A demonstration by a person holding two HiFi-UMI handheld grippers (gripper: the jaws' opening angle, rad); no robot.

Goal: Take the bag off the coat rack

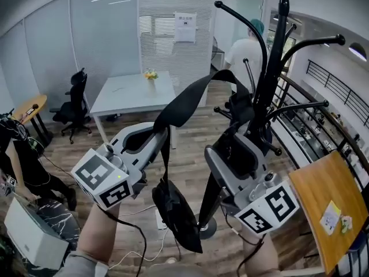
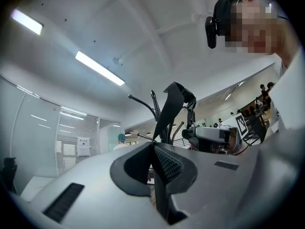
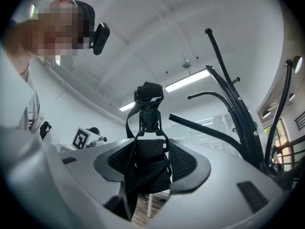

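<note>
A black bag [image 1: 176, 212] hangs low between my two grippers by its long black strap [image 1: 193, 94]. The strap rises from my left gripper [image 1: 158, 133], peaks, and drops toward my right gripper [image 1: 236, 123] beside the black coat rack [image 1: 275, 56]. In the left gripper view the left gripper [image 2: 153, 147] is shut on the thin strap [image 2: 174, 101], edge-on between the pads. In the right gripper view the right gripper [image 3: 145, 149] is shut on the wide webbing [image 3: 145, 168] just below a plastic buckle [image 3: 148, 118]. The rack's curved arms [image 3: 238, 113] stand to the right.
The rack's round base [image 1: 206, 228] sits on the wood floor. A white table [image 1: 135, 91] and an office chair [image 1: 75, 100] stand behind. A person in a white shirt [image 1: 245, 53] is at the back. A wooden tabletop [image 1: 328, 206] and a railing [image 1: 323, 126] lie right; a white box [image 1: 29, 235] lower left.
</note>
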